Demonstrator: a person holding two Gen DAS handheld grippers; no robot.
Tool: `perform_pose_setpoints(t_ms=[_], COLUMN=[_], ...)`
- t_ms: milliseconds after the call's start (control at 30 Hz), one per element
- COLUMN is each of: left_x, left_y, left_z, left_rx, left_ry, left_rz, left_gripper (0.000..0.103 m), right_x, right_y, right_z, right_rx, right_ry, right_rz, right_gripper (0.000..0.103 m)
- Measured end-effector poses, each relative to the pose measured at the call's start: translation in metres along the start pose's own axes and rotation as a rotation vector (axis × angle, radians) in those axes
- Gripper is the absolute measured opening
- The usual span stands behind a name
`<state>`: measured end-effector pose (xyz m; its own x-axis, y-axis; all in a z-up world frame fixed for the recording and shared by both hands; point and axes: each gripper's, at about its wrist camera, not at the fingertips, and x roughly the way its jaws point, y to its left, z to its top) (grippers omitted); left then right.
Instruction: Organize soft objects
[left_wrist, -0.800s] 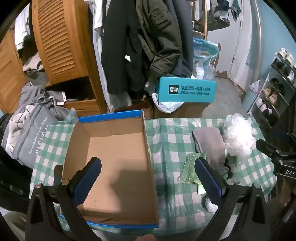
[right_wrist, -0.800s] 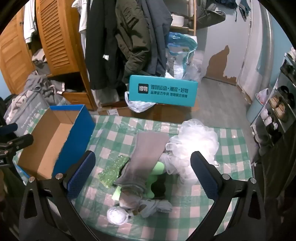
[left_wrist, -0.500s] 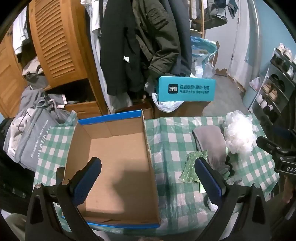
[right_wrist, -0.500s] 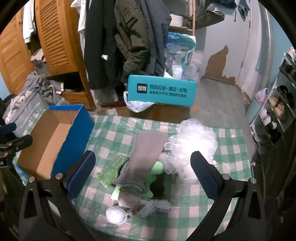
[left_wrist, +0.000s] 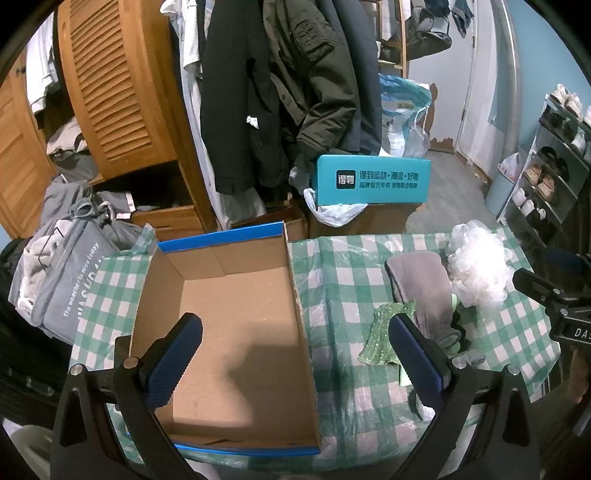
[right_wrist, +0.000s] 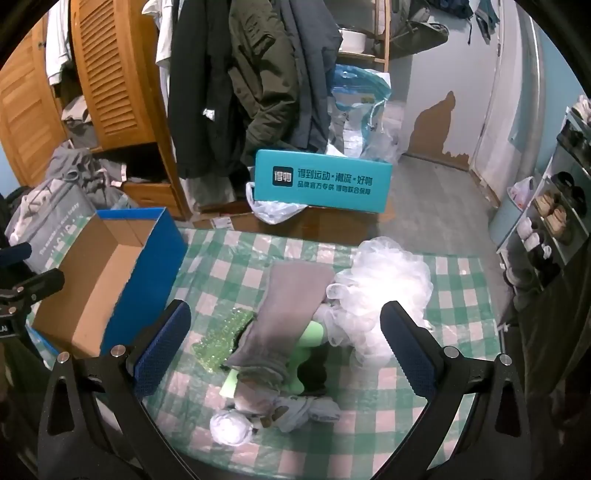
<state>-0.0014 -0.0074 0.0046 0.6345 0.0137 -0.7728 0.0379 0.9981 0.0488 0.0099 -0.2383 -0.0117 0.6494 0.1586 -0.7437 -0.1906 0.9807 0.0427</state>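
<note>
Frankly, the heap of soft things on the checked tablecloth is hard to sort out: a grey cloth drapes over something green, and a dark item beneath stays unclear. A white mesh puff lies just beside it. Both grippers tilt downward, jaws wide apart and empty: left gripper above the open cardboard box, right gripper over the heap.

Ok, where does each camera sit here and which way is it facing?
Left wrist: rides on the open left gripper, tilted down over the empty cardboard box; the right gripper's tip shows at its right edge.
Right wrist: rides on the open right gripper, tilted down over the gray cloth and white mesh puff.
Shared: box, cloth, puff, checked tablecloth, teal box.
</note>
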Motion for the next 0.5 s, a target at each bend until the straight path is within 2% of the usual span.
perform_pose_setpoints(t_ms=[500], left_x=[0.0032], left_y=[0.0026], left_z=[-0.0024], left_rx=[-0.019], left_ry=[0.006], left_rz=[-0.011], left_gripper=[0.102], right_x=[-0.0009], right_y=[-0.0059], right_z=[0.0016], right_rx=[0.005], right_ry=[-0.001], right_rz=[-0.003], right_gripper=[0.101])
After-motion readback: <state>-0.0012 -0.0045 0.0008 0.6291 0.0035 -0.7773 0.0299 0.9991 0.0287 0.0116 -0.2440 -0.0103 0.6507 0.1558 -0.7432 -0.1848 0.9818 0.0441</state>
